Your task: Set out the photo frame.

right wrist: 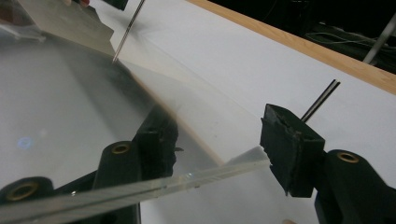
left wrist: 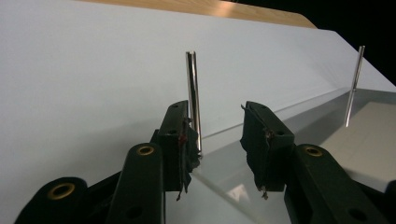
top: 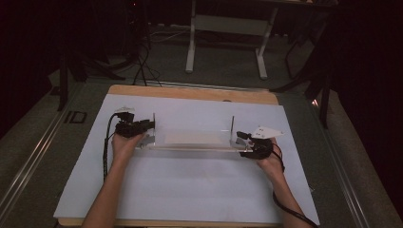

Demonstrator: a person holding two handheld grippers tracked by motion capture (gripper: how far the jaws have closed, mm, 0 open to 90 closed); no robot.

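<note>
A clear acrylic plate [top: 190,147] lies on the white sheet [top: 190,190], with a thin upright metal rod at each end. My left gripper [top: 147,127] is at the left rod [top: 154,121] and my right gripper [top: 242,142] is at the right rod [top: 232,126]. In the left gripper view the gripper [left wrist: 217,116] is open, the rod [left wrist: 192,93] stands against its left pad, and the plate's corner [left wrist: 219,172] sits between the jaws. The right gripper [right wrist: 217,116] is open astride the plate's edge [right wrist: 201,175], one jaw seen through the plate [right wrist: 70,102]. The near rod [right wrist: 322,100] stands behind the other jaw.
The white sheet covers a wooden table whose far edge [top: 190,92] shows bare. A pale rectangle [top: 192,137] lies in the plate's middle. Beyond the table stand a desk's white legs [top: 191,47] and floor cables [top: 142,66]. Cables trail from both grippers.
</note>
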